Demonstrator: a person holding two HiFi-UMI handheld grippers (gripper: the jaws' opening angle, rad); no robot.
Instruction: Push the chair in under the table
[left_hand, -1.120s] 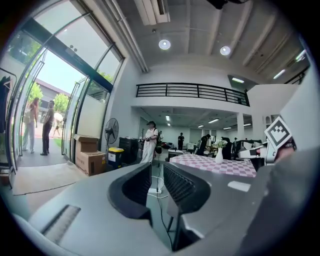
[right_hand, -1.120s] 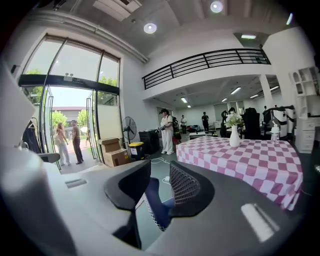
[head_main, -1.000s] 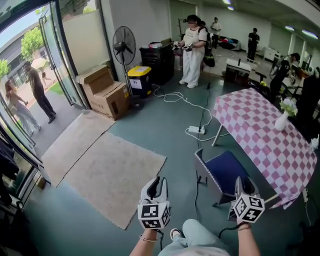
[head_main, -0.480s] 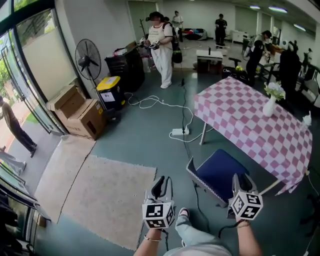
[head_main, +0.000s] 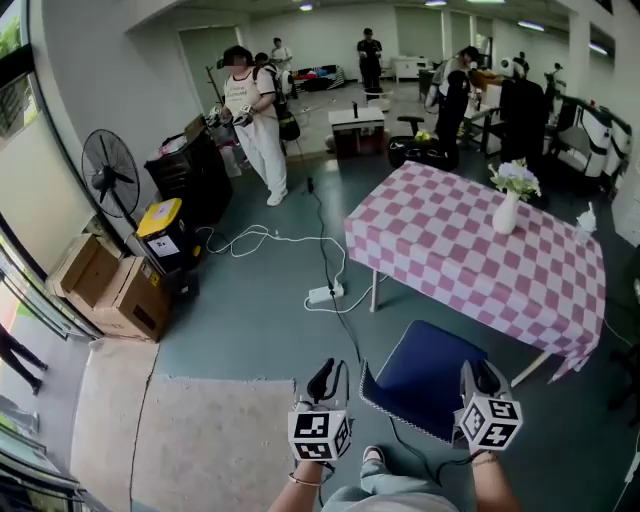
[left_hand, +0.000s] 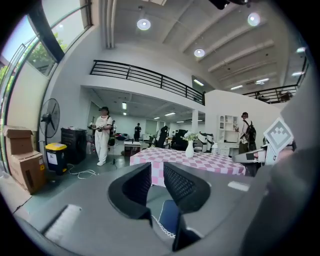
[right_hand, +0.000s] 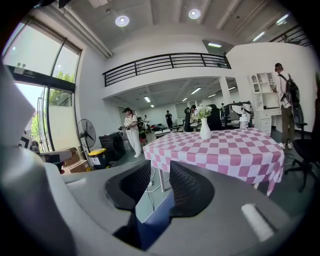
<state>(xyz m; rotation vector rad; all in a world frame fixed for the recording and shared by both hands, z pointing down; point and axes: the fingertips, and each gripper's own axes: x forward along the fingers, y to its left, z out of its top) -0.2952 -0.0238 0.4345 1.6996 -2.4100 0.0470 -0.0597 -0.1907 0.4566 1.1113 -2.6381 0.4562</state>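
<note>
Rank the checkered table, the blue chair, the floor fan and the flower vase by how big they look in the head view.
1. checkered table, largest by far
2. blue chair, though being nearest the camera enlarges it
3. floor fan, farther off, so its real size is unsure
4. flower vase, clearly smallest

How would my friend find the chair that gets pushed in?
Look for the big table with the pink-and-white checked cloth. Just at its near side stands one chair, pulled out. It is the only thing there with a dark blue seat.
</note>
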